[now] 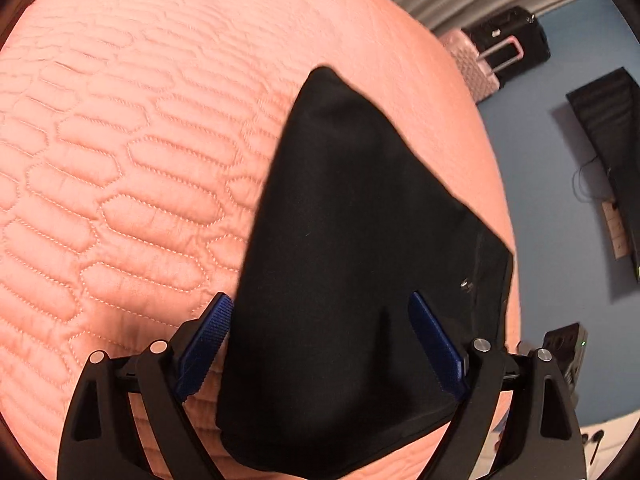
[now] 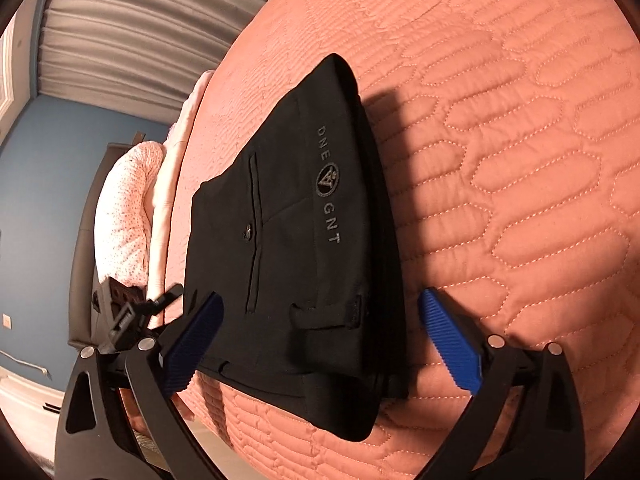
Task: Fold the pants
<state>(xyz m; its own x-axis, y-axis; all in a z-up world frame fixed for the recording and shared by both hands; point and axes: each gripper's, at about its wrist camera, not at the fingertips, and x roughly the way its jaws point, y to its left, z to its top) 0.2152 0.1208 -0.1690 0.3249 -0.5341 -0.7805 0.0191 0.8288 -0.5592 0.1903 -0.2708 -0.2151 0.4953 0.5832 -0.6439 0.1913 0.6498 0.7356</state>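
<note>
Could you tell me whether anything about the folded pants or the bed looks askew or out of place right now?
Nothing stands out. The black pants lie folded in a compact stack on the pink quilt, edges fairly even, printed lettering and a back pocket facing up. Both the left gripper and the right gripper are open around it, not pressing.

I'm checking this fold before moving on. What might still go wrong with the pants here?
1. The folded black pants lie near the pink quilt's edge, so a nudge might slide them off.
2. Both the left gripper and right gripper are open astride the stack; pulling away carelessly could snag and undo layers.
</note>
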